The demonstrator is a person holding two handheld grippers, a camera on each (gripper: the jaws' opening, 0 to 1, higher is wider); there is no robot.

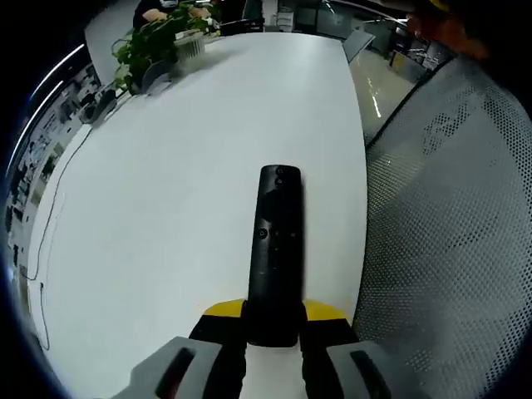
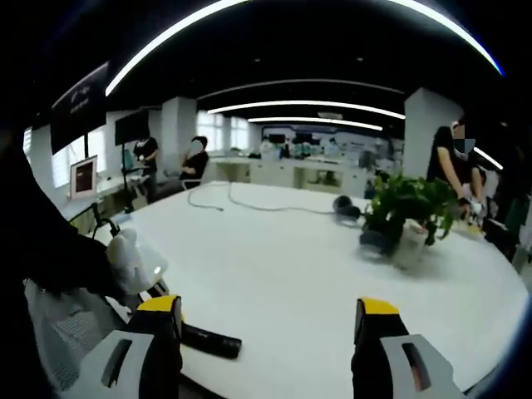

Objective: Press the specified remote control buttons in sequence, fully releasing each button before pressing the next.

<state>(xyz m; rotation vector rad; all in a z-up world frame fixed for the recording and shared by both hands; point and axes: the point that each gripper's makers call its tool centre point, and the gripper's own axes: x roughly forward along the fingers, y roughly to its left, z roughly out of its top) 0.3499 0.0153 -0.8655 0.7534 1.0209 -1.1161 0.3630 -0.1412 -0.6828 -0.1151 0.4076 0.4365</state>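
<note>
Here, left tongs [image 1: 273, 328] clamp the slim black plastic remote [image 1: 275, 249]; right tongs [image 2: 274, 328] hang open, so a skewed press might twist it loose.

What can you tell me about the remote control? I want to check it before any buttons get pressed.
The remote control is a slim black bar, plastic-looking, with a few small round buttons near its far half. In the left gripper view it lies flat on the white table, pointing away, its near end clamped between the yellow-tipped jaws of the left hand-held gripper. In the right gripper view its end shows by the table edge.
</note>
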